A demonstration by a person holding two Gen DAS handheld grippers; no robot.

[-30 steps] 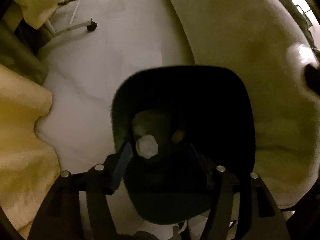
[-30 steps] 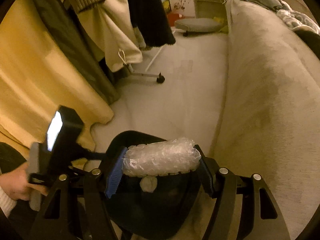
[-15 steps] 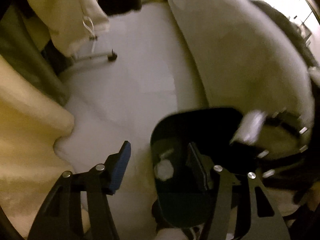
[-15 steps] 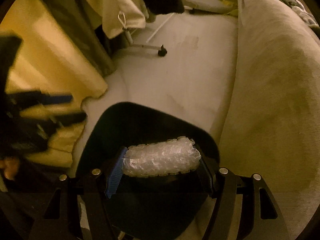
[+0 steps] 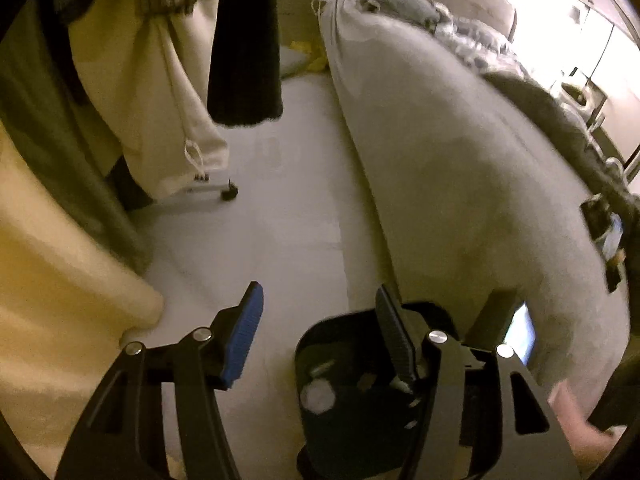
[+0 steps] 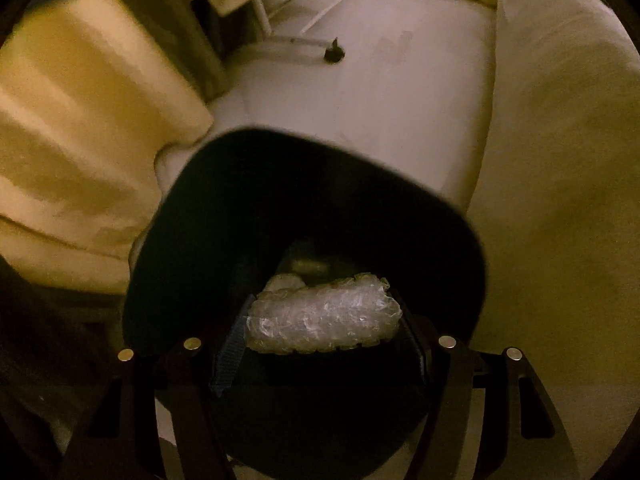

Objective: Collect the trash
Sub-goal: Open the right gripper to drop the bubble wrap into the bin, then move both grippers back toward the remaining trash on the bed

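A black waste bin (image 6: 240, 220) stands on the pale floor, and its mouth fills the middle of the right wrist view. My right gripper (image 6: 324, 322) points down into it, shut on a roll of clear bubble wrap (image 6: 324, 314) held crosswise between the pads. Below the roll, a white paper wad (image 6: 286, 282) lies on the bin's bottom. In the left wrist view the bin (image 5: 316, 344) is lower right, with the paper wad (image 5: 317, 396) inside. My left gripper (image 5: 318, 304) hangs above and left of the bin. Its jaws are opening and nothing is between them.
A grey upholstered bed side (image 5: 460, 200) runs along the right of the bin. A yellow curtain (image 5: 60, 280) hangs at the left. Behind it, clothes (image 5: 244, 40) hang on a rack with a castor foot (image 5: 229, 192). A lit screen (image 5: 520, 332) shows by the bin.
My left gripper rose out of the bin and tipped up toward the room. My right gripper sank toward the bin's mouth with the bubble wrap still held.
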